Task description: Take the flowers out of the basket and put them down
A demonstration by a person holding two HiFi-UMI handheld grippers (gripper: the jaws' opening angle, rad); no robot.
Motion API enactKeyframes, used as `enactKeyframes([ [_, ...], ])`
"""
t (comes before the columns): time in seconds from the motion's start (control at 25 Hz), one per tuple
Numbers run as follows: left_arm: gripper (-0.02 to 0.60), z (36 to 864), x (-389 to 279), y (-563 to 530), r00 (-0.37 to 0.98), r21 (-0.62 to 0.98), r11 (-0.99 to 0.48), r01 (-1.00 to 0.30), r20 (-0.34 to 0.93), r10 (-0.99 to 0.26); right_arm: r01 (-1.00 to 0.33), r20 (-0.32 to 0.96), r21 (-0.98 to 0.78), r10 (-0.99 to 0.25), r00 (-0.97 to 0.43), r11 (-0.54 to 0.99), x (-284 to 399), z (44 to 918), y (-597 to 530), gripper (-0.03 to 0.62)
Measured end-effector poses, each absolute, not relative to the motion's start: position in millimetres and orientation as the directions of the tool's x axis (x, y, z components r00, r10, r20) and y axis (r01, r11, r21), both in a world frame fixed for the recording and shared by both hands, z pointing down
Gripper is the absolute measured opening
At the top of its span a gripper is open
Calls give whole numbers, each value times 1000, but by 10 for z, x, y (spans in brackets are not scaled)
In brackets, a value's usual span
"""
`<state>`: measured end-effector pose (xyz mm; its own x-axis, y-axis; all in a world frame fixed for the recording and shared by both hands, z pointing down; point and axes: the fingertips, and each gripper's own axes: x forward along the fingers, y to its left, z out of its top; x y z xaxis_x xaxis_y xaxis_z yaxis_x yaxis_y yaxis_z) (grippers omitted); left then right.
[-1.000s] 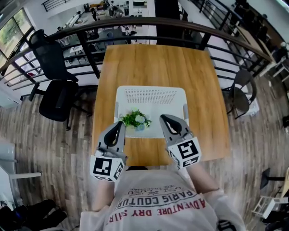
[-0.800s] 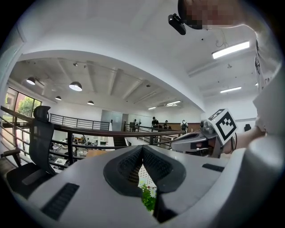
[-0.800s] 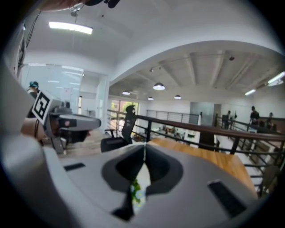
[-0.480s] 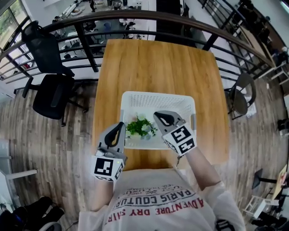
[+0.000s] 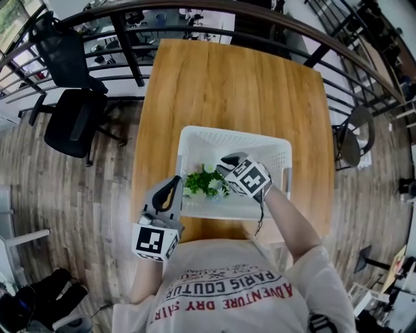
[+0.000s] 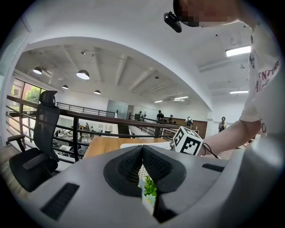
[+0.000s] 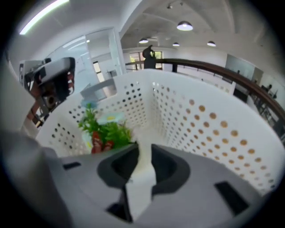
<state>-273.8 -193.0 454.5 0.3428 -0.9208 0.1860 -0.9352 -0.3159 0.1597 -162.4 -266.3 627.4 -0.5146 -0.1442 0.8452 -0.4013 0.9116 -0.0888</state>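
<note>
A small bunch of green flowers (image 5: 205, 182) lies in the near left part of the white perforated basket (image 5: 234, 134) on the wooden table (image 5: 227, 84). My right gripper (image 5: 225, 170) is lowered inside the basket, just right of the flowers. In the right gripper view its jaws (image 7: 143, 149) are opening with nothing between them; the flowers (image 7: 104, 129) sit ahead to the left, against the basket wall (image 7: 213, 120). My left gripper (image 5: 170, 190) hovers shut outside the basket's near left corner. A sliver of the flowers (image 6: 150, 187) shows below its closed jaws (image 6: 142, 149).
A black office chair (image 5: 71, 123) stands left of the table and a round chair (image 5: 354, 140) to the right. A dark curved railing (image 5: 162, 13) runs behind the table's far edge. The person's white shirt (image 5: 227, 293) fills the near edge.
My right gripper has moved forward and left, down into the basket beside the flowers. The left gripper has stayed where it was.
</note>
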Motion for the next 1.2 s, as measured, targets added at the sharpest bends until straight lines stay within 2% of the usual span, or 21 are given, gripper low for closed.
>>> enactKeyframes([
  [0.36,26,4644,-2816,-2009,346,181,-313,-933,200,-917,-338,894,-120,-46,-445,933,-1786,6621,-2590,114],
  [0.56,26,4612,-2908,-2068,337,188,-303,-934,189,-922,-305,935,-114,-1,-355,945,-1756,6820,-2548,99],
  [0.84,26,4707,-2914,-2036,359,235,-310,-921,205,-911,-374,930,-190,45,-364,908,-1781,6921,-2552,89],
  [1.0,26,4704,-2872,-1997,371,236,-321,-917,213,-904,-441,922,-211,27,-387,873,-1766,6908,-2585,98],
  [1.2,26,4712,-2889,-1934,385,229,-336,-914,219,-897,-462,918,-199,0,-396,864,-1792,6883,-2600,89],
])
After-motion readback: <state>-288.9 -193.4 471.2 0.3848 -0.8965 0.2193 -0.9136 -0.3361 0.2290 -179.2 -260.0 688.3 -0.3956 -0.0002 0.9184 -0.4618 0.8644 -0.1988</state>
